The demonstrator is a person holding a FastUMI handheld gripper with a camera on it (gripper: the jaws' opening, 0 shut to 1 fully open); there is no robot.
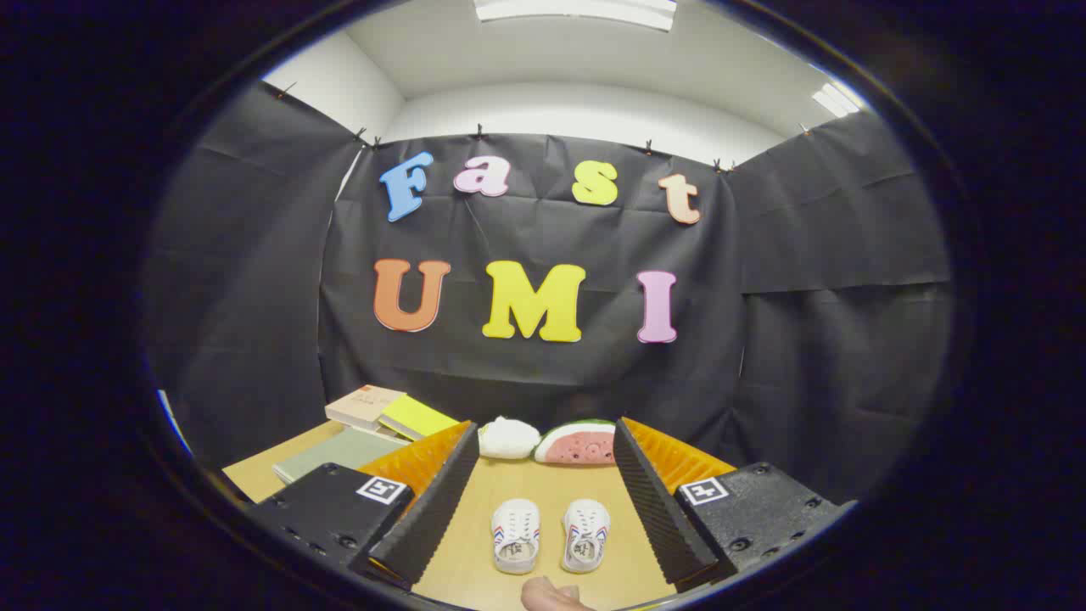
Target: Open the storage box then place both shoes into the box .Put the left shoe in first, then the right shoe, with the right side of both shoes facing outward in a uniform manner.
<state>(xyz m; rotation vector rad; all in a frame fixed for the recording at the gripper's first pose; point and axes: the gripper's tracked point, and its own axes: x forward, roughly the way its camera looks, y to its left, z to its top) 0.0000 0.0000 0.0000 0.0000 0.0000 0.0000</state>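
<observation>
- Two ribbed fingers of the gripper (540, 501) are held wide apart above the wooden table (475, 560), with nothing gripped.
- Between them, a pair of small white shoes (551, 535) is seen side by side, heels nearest.
- A fingertip (551, 596) is seen just before the heels.
- Beyond the fingers, a white plush toy (507, 438) and a watermelon-slice toy (579, 444) are set against the cloth.
- Stacked books (373, 420) are seen beyond the left finger.

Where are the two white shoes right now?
In the gripper view, the white shoes sit side by side on the wooden table, between the open gripper fingers, in front of the watermelon slice toy.
</observation>
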